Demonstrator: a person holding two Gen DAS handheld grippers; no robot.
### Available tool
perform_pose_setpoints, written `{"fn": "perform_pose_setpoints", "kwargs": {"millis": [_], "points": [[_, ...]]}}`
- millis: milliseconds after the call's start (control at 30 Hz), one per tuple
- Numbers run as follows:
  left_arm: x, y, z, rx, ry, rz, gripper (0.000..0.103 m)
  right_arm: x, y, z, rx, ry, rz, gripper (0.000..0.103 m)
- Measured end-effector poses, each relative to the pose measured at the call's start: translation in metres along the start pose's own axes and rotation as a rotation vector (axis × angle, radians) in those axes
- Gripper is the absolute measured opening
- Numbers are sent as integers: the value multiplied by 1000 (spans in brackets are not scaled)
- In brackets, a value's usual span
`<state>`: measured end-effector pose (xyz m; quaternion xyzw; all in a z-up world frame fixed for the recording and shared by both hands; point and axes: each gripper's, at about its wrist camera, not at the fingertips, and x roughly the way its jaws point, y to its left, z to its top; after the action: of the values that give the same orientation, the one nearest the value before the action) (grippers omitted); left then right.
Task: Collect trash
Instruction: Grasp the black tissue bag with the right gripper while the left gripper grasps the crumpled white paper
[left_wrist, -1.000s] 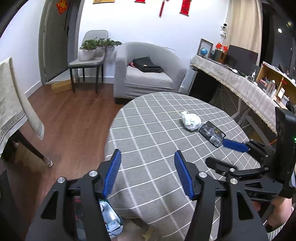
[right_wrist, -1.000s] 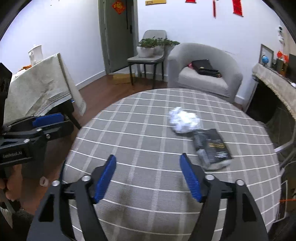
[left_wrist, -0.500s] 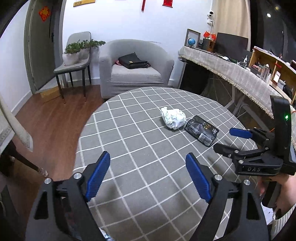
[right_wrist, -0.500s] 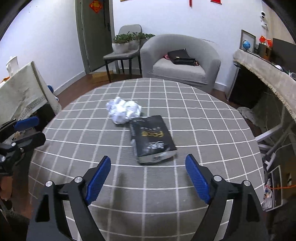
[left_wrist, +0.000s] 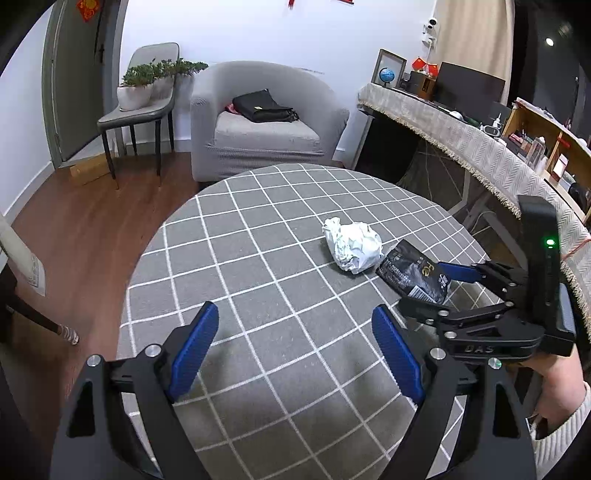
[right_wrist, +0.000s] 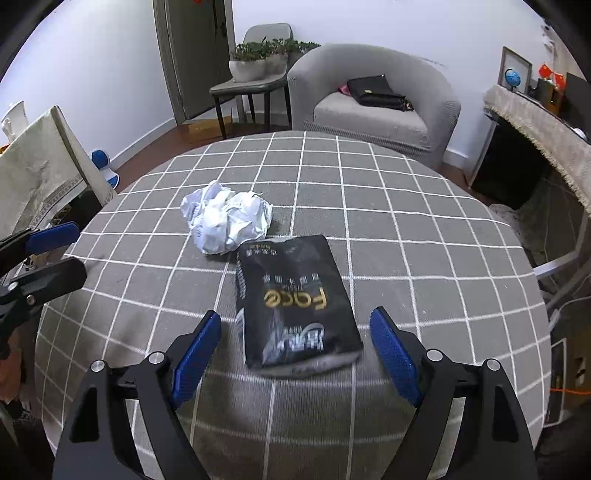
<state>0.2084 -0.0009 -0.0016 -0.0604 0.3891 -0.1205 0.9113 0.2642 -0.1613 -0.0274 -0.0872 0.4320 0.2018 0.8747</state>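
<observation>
Right hand-held gripper (right_wrist: 295, 347) wide apart, empty, straddling near end of flat black foil snack pouch with gold lettering (right_wrist: 295, 302). Best bet imo: drop low, keep pouch centred, pinch near edge, since it lies flat on round grey checked-cloth surface (right_wrist: 424, 229) and could slide. Pouch wrinkled, glossy, looks empty, though hard to say through fisheye. Crumpled white paper ball (right_wrist: 227, 221) touching its far corner. Left hand-held gripper (left_wrist: 295, 347) also apart, holding nothing, hovering above surface, well short of paper ball.
</observation>
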Motion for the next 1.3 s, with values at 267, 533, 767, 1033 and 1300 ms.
{"fn": "perform_pose_setpoints", "kwargs": {"millis": [267, 533, 767, 1033, 1300], "points": [[22, -13, 12, -7, 17, -42, 87, 4, -2, 14, -41, 1, 16, 52], [49, -36, 29, -16, 38, -35, 87, -5, -40, 11, -7, -14, -6, 51], [74, -43, 43, -44, 54, 18, 87, -12, -63, 6, 29, -17, 46, 51], [96, -43, 54, -84, 74, 29, 73, -20, -65, 9, 20, -27, 84, 51], [96, -44, 49, -81, 64, 49, 50, -23, -61, 8, 28, -27, 86, 51]]}}
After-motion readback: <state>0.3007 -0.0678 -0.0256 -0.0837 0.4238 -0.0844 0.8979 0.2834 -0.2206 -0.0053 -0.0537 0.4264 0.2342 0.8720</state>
